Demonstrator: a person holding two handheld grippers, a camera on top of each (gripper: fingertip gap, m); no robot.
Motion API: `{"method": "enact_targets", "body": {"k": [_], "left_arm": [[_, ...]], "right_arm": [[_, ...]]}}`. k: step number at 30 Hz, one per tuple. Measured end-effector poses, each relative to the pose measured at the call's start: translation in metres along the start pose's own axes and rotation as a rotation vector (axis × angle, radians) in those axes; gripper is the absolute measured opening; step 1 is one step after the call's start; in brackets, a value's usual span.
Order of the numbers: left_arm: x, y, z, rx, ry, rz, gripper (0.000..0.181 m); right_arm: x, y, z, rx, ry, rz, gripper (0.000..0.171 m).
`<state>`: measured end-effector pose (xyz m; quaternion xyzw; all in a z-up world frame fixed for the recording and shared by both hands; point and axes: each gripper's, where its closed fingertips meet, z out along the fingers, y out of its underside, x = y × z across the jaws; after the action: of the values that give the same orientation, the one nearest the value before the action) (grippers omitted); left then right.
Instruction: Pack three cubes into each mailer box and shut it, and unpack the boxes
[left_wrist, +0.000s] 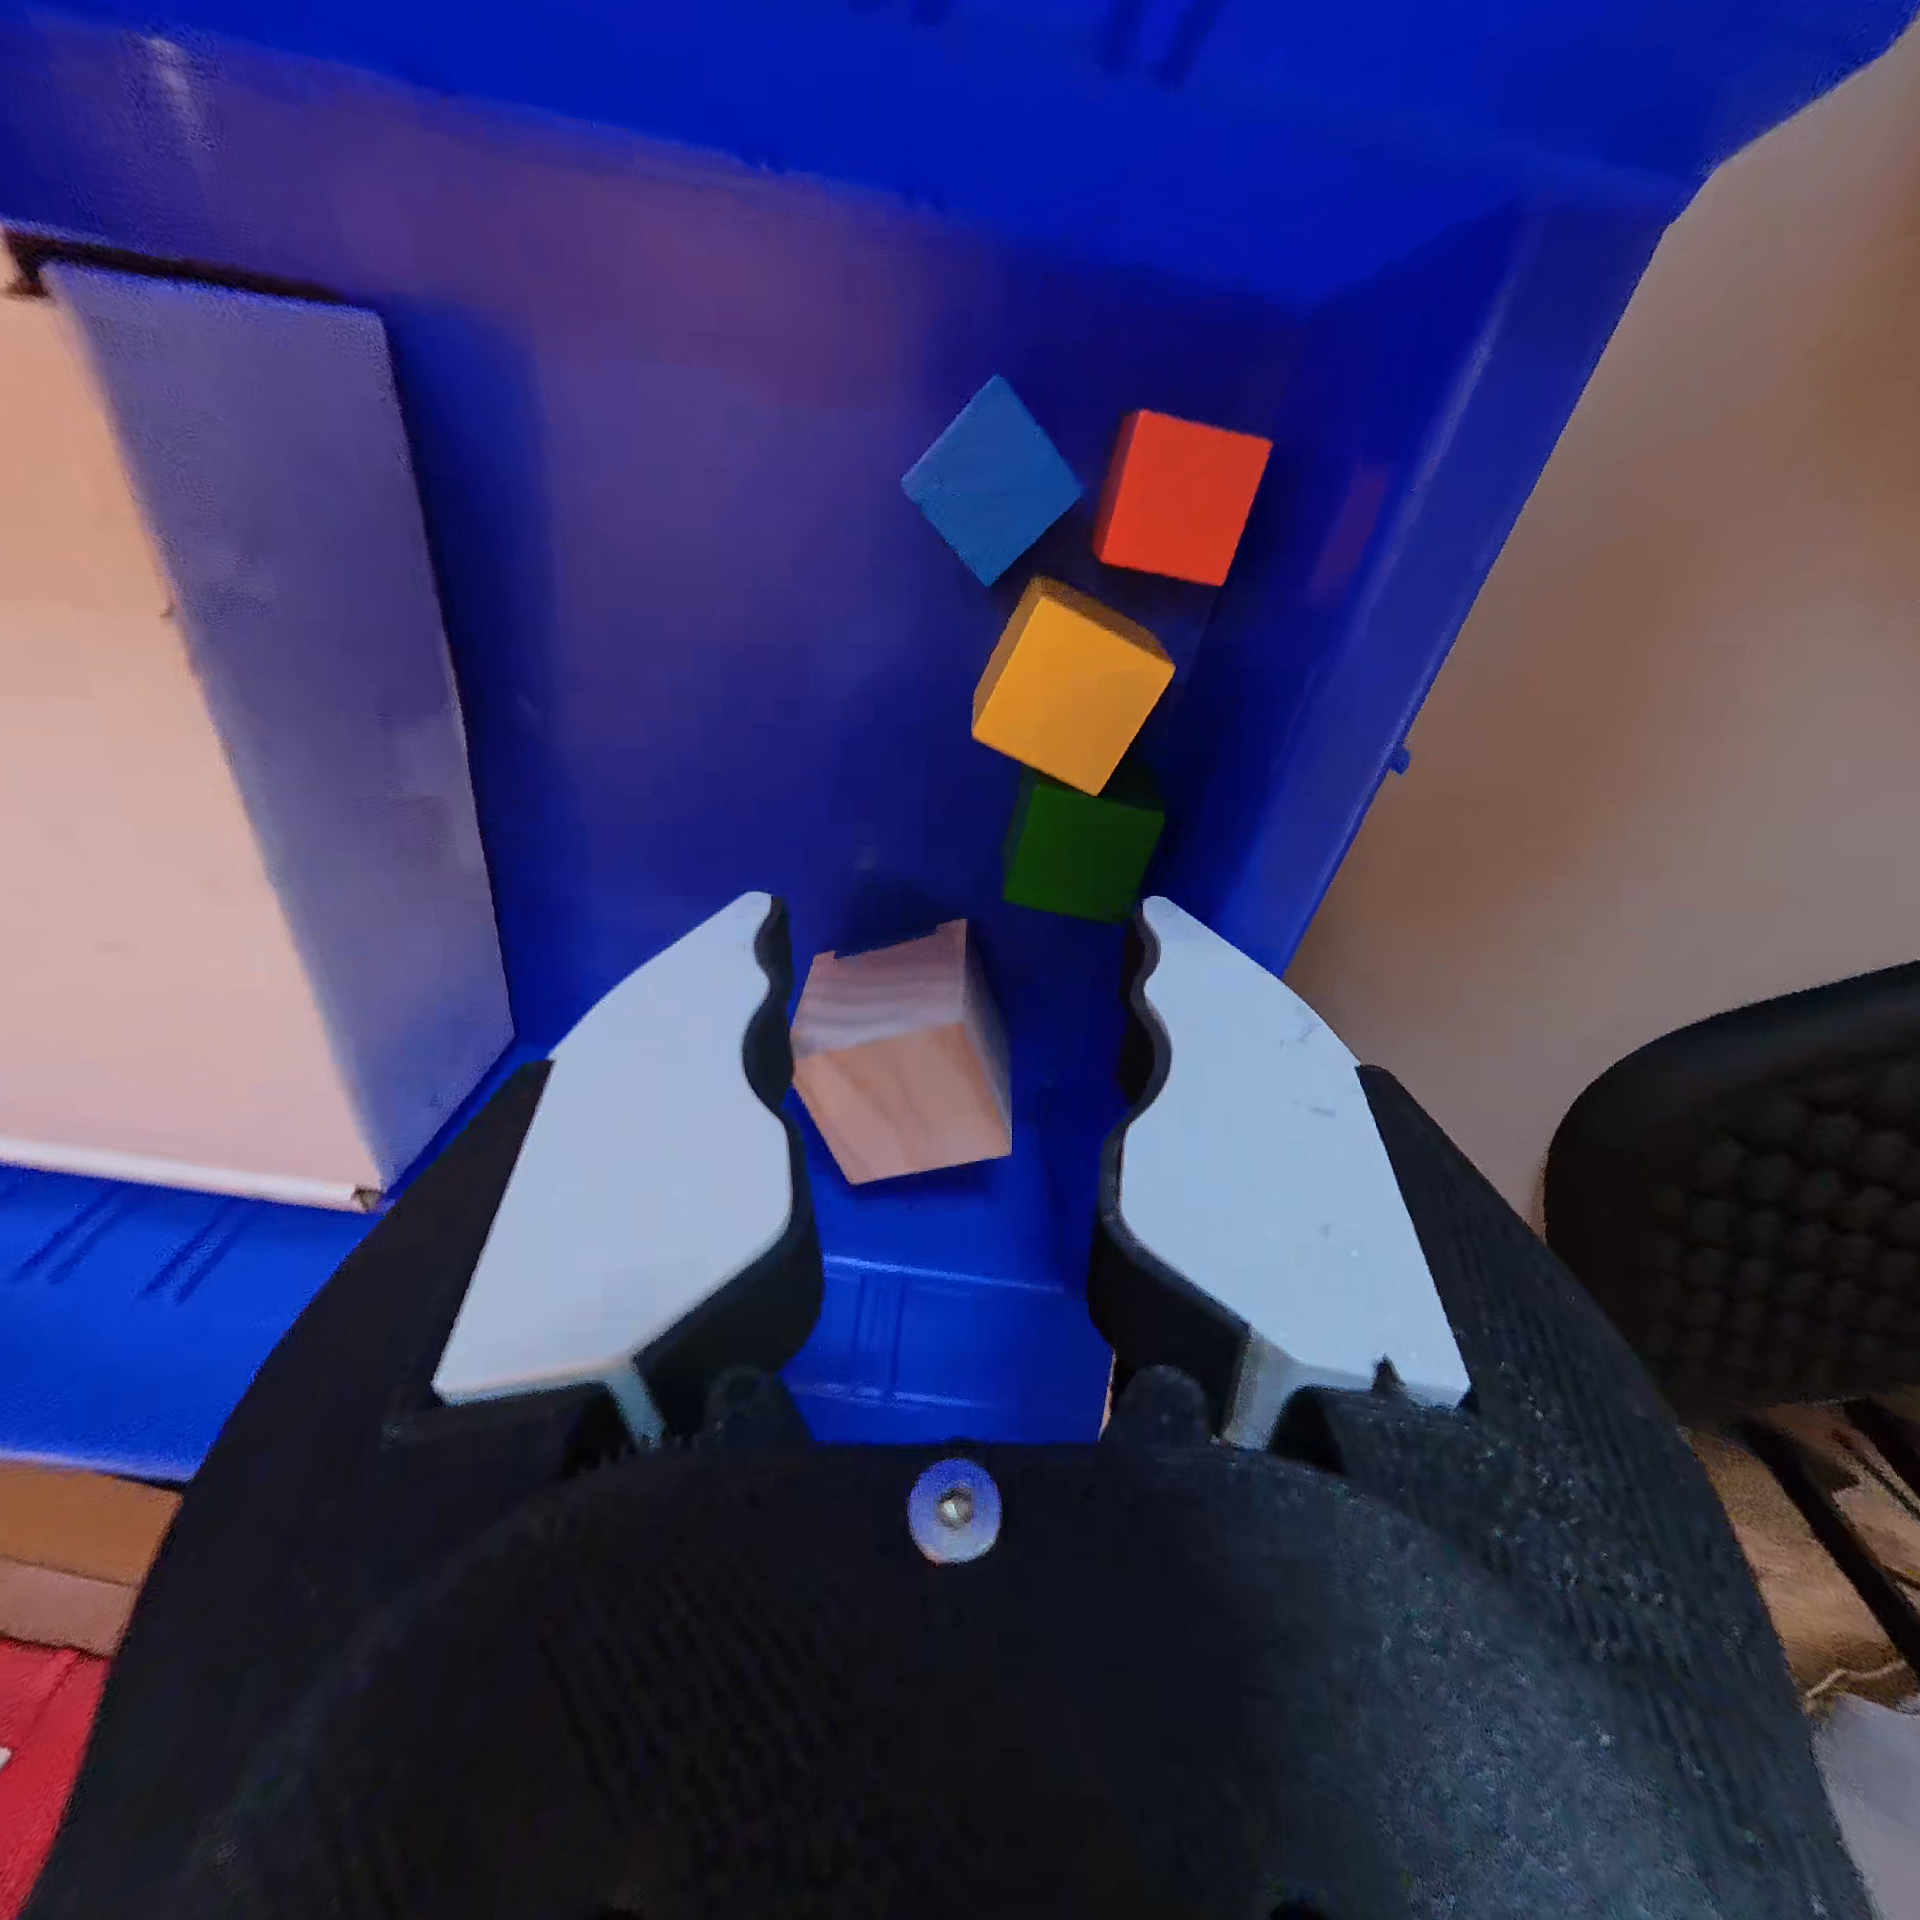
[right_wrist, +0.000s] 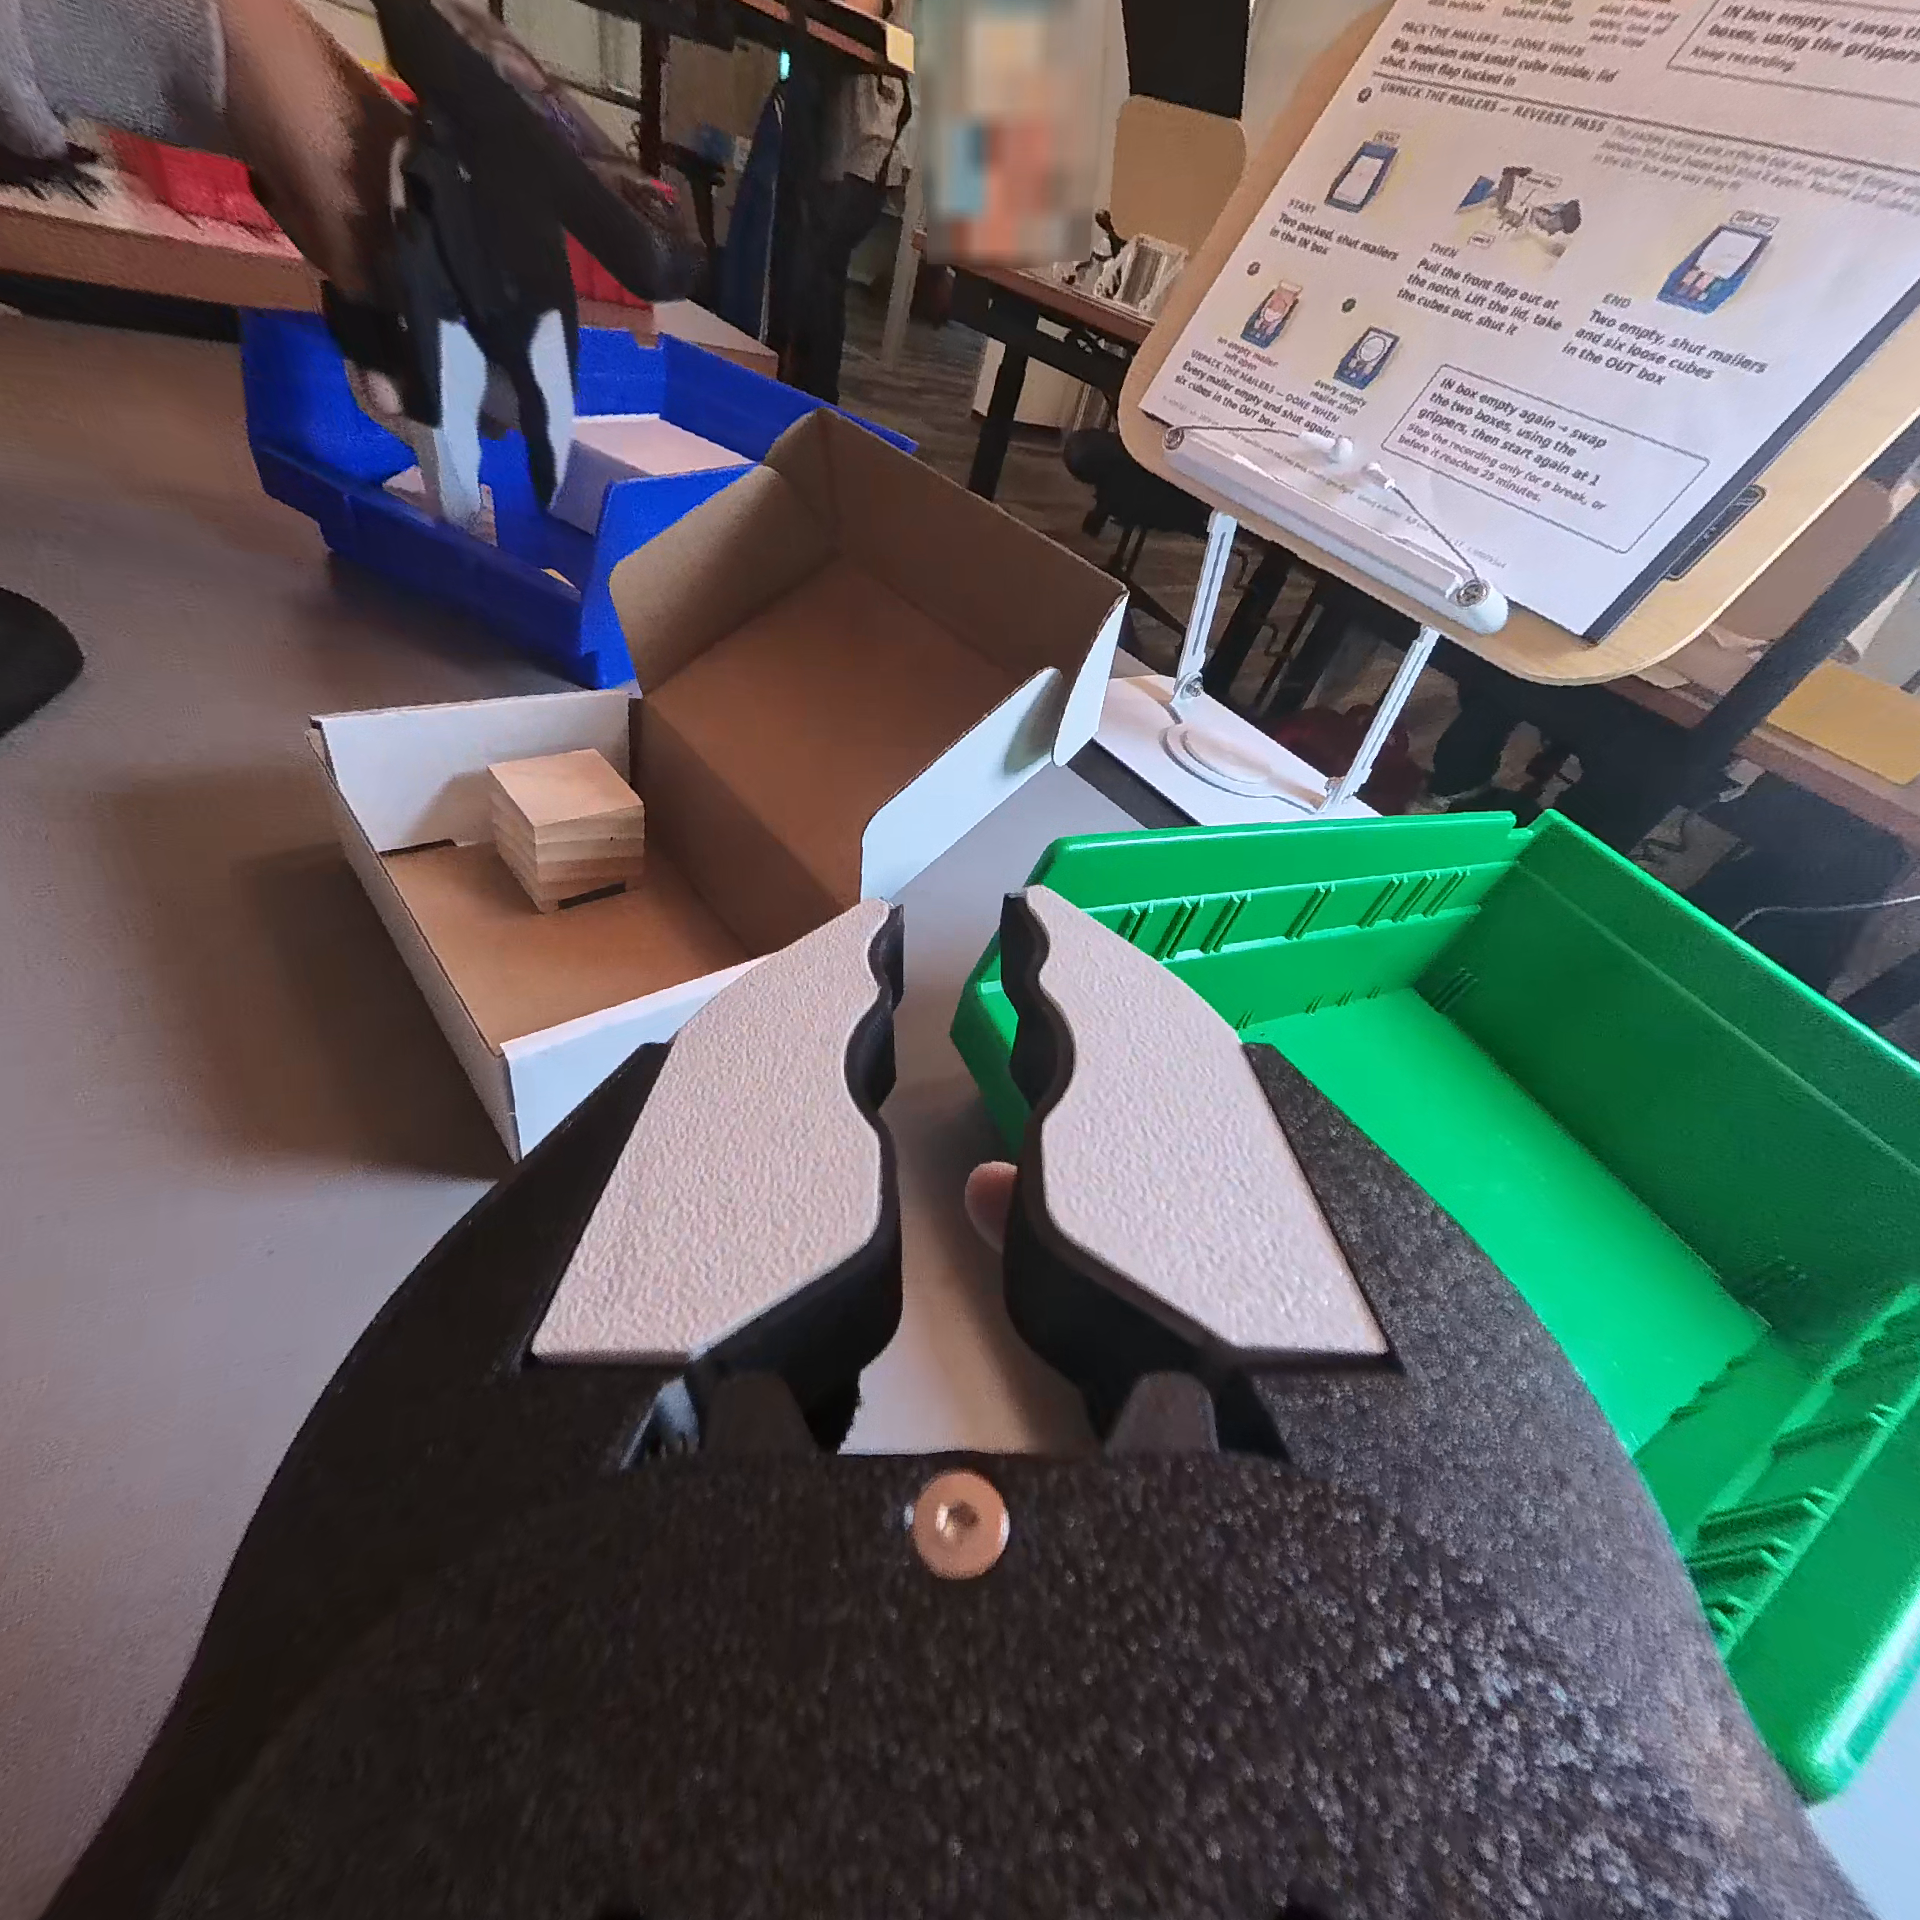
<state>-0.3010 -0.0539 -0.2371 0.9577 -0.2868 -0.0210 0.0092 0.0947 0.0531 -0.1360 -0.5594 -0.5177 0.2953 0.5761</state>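
My left gripper (left_wrist: 956, 925) is open and points down into a blue bin (left_wrist: 675, 520). A small plain wooden cube (left_wrist: 904, 1060) lies tilted between its fingers, against the left finger (left_wrist: 644, 1122) and clear of the right one. Beyond it, blue (left_wrist: 992, 478), red (left_wrist: 1179, 497), yellow (left_wrist: 1070, 686) and green (left_wrist: 1081, 852) cubes lie along the bin's right wall. A shut white mailer box (left_wrist: 260, 727) fills the bin's left side. My right gripper (right_wrist: 948, 914) is open and empty above the table, next to an open mailer box (right_wrist: 582, 1039) that holds a large wooden cube (right_wrist: 566, 831).
An empty green bin (right_wrist: 1558, 1039) stands right of my right gripper. The blue bin (right_wrist: 499, 582), with my left gripper (right_wrist: 504, 483) in it, lies behind the open mailer. An instruction sheet on a stand (right_wrist: 1558, 312) rises at the back right. A black mesh object (left_wrist: 1745, 1195) sits beside the blue bin. The left gripper's tips are roughly 45 centimeters from the right gripper's. The black mesh object (left_wrist: 1745, 1195) is closer to my left gripper, around 20 centimeters from its tips; the right tips are 40 centimeters off.
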Motion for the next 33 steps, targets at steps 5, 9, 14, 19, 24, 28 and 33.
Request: {"method": "enact_targets", "body": {"k": [5, 9, 14, 19, 24, 28, 33], "left_arm": [[0.003, -0.006, 0.011, -0.034, 0.065, 0.062, 0.053], [0.01, -0.008, 0.012, -0.023, 0.142, 0.098, 0.041], [-0.015, -0.015, 0.009, 0.03, -0.011, 0.084, 0.026], [-0.015, -0.021, 0.003, 0.101, -0.03, 0.112, 0.03], [0.003, -0.028, 0.005, 0.119, 0.055, 0.13, 0.04], [0.012, -0.032, 0.013, 0.109, 0.138, 0.112, 0.04], [0.014, -0.032, 0.029, 0.081, 0.189, 0.133, 0.033]], "right_arm": [[0.001, 0.001, -0.001, -0.002, 0.001, 0.008, 0.017], [0.002, 0.003, 0.0, -0.01, 0.001, 0.01, 0.017], [0.002, 0.005, 0.001, -0.017, 0.003, 0.006, 0.017], [0.002, 0.005, 0.0, -0.018, 0.006, 0.003, 0.017], [0.0, 0.008, 0.003, -0.031, -0.002, 0.008, 0.017], [-0.001, 0.009, 0.003, -0.036, -0.004, 0.006, 0.017], [0.0, 0.014, 0.004, -0.06, -0.002, 0.011, 0.017]]}}
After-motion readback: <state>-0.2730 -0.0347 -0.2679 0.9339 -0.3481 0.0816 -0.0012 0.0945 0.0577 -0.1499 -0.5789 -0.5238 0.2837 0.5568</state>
